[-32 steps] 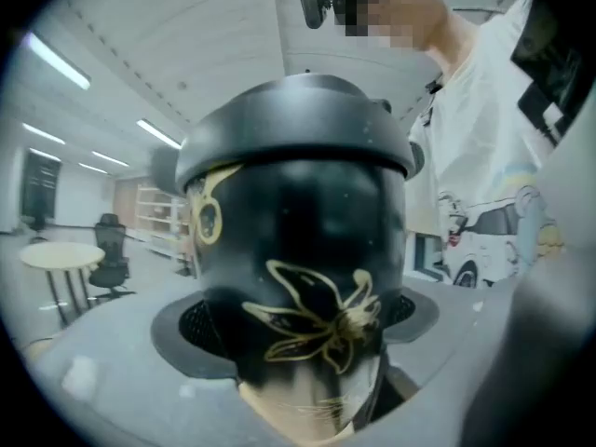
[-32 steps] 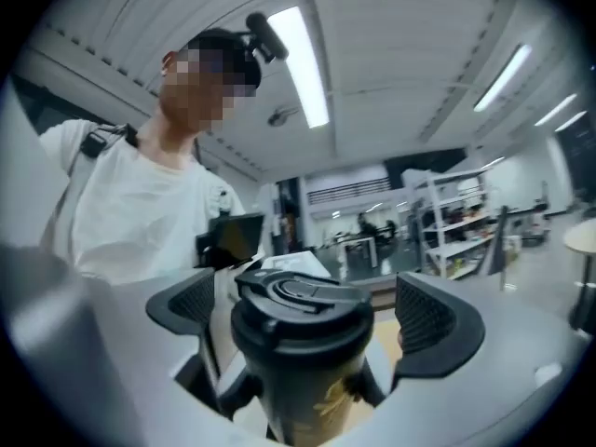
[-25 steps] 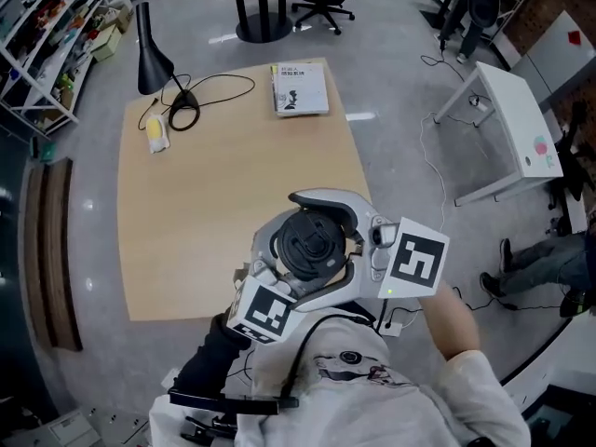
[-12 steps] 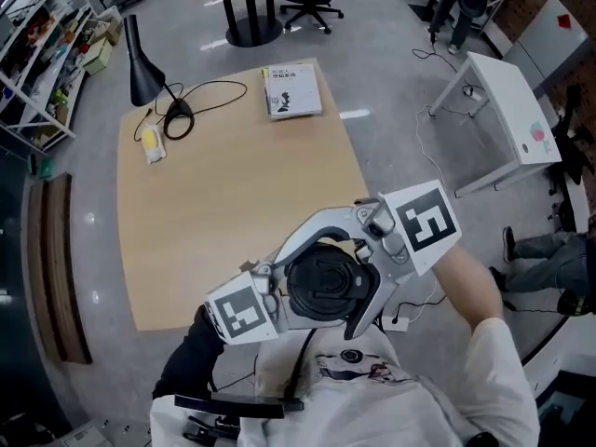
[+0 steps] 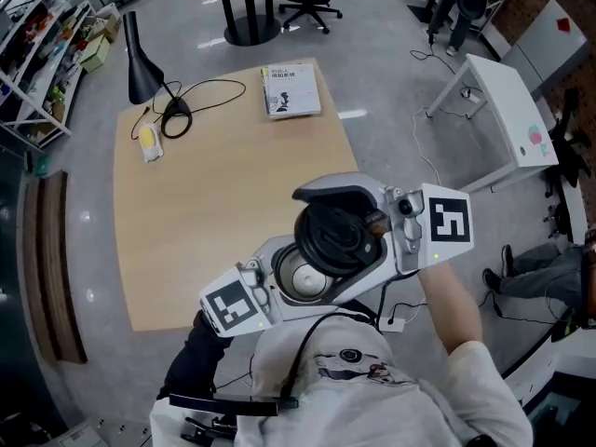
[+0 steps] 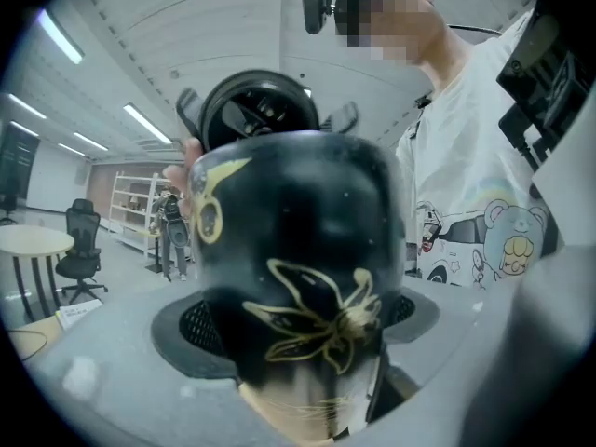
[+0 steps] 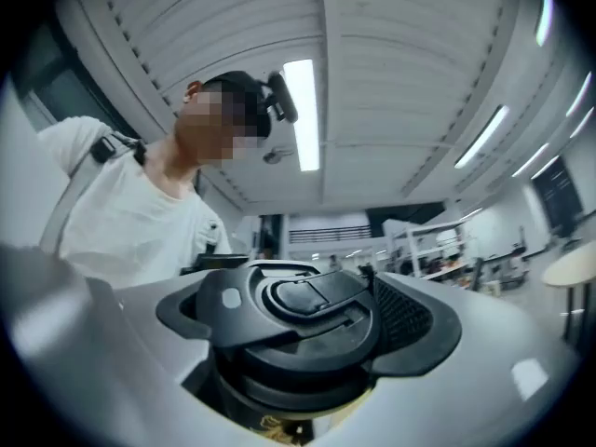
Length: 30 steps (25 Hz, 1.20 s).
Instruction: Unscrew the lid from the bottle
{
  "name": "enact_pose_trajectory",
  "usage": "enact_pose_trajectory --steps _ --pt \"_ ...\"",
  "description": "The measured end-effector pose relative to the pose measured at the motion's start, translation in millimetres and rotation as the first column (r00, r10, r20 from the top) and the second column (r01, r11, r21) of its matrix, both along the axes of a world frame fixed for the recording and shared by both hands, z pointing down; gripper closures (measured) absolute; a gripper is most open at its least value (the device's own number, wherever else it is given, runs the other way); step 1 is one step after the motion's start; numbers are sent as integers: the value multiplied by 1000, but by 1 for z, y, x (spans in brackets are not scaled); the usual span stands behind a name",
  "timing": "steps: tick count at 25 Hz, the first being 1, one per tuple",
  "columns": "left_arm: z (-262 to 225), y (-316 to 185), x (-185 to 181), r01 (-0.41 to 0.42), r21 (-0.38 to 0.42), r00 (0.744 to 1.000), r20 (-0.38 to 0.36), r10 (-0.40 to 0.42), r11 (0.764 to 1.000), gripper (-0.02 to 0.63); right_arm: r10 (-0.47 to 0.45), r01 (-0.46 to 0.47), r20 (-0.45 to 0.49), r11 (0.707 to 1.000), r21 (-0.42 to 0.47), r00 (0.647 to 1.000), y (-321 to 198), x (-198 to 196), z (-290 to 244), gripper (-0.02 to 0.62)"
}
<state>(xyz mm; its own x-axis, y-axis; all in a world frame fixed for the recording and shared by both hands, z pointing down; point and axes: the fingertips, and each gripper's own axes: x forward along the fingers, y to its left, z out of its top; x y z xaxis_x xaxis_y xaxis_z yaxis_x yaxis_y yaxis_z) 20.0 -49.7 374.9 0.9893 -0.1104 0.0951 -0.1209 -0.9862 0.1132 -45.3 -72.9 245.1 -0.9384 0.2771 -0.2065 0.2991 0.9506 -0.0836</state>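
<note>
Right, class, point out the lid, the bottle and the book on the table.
lid [image 5: 333, 236]: head view, middle of its round black face.
bottle [image 6: 298, 222]: left gripper view, black body above the gold flower.
book [image 5: 291, 91]: head view, centre of its cover.

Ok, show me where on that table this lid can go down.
The table is bare wood across its middle and near left, from book and lamp down to the near edge. The far end is crowded: lamp, cable, yellow object left, book right. The bottle and lid hide the near right corner.
</note>
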Motion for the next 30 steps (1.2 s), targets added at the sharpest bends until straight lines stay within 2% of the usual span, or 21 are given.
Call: enact_pose_trajectory --steps 1,2,3,5,7,8,9,10,11,12,13,14,15,16,17,18,22,25,30 --pt "3 -6 -7 42 -12 999 -8 -42 999 179 121 -121 8 993 1 993 -20 6 0 100" --pt "5 -13 -17 98 -30 995 -20 -99 995 178 254 -254 8 967 11 967 -41 14 3 100" --pt "7 -23 -28 168 -52 985 -32 -170 984 179 389 -389 4 921 24 921 -62 25 7 100" --pt "11 -46 -56 329 -82 942 -46 -334 941 178 620 -620 -9 784 31 784 -97 52 18 100" --pt "14 -68 -91 500 -79 863 -46 -504 863 178 782 -780 -29 624 47 623 -122 78 29 100" --pt "15 -79 -111 586 -63 807 -36 -589 808 178 841 -838 -38 542 66 540 -132 90 36 100" --pt "17 -90 -132 671 -37 740 -20 -672 741 179 887 -883 -47 462 86 460 -140 101 44 100" --pt "20 -99 -155 750 -6 661 0 -750 661 178 921 -916 -58 389 102 384 -147 112 53 100" --pt "23 -108 -179 820 22 572 19 -820 572 178 945 -939 -70 326 111 320 -153 120 62 100" --pt "28 -115 -203 877 41 478 34 -878 479 179 959 -954 -85 278 113 270 -158 127 72 100" --pt "31 -119 -226 920 50 386 45 -921 388 179 967 -964 -102 245 108 234 -161 132 82 100" --pt "34 -122 -245 949 54 307 53 -950 310 179 970 -970 -121 222 100 210 -162 136 92 100" --pt "35 -123 -259 966 58 249 60 -967 252 179 971 -974 -140 207 95 193 -163 139 100 100" --pt "36 -123 -269 974 64 211 64 -975 215 179 971 -976 -156 195 96 179 -164 141 108 100" --pt "35 -122 -275 978 71 191 63 -980 196 179 971 -977 -167 187 102 169 -165 142 114 100" --pt "33 -122 -279 980 77 181 59 -982 186 179 971 -977 -174 183 111 162 -165 142 119 100" --pt "27 -123 -281 979 101 171 44 -984 174 179 970 -972 -186 183 145 155 -166 136 129 100" --pt "26 -127 -270 975 114 189 41 -981 192 179 968 -971 -203 182 157 149 -170 135 136 100" --pt "25 -132 -253 967 112 226 36 -973 229 179 965 -969 -211 193 154 158 -173 131 141 100"
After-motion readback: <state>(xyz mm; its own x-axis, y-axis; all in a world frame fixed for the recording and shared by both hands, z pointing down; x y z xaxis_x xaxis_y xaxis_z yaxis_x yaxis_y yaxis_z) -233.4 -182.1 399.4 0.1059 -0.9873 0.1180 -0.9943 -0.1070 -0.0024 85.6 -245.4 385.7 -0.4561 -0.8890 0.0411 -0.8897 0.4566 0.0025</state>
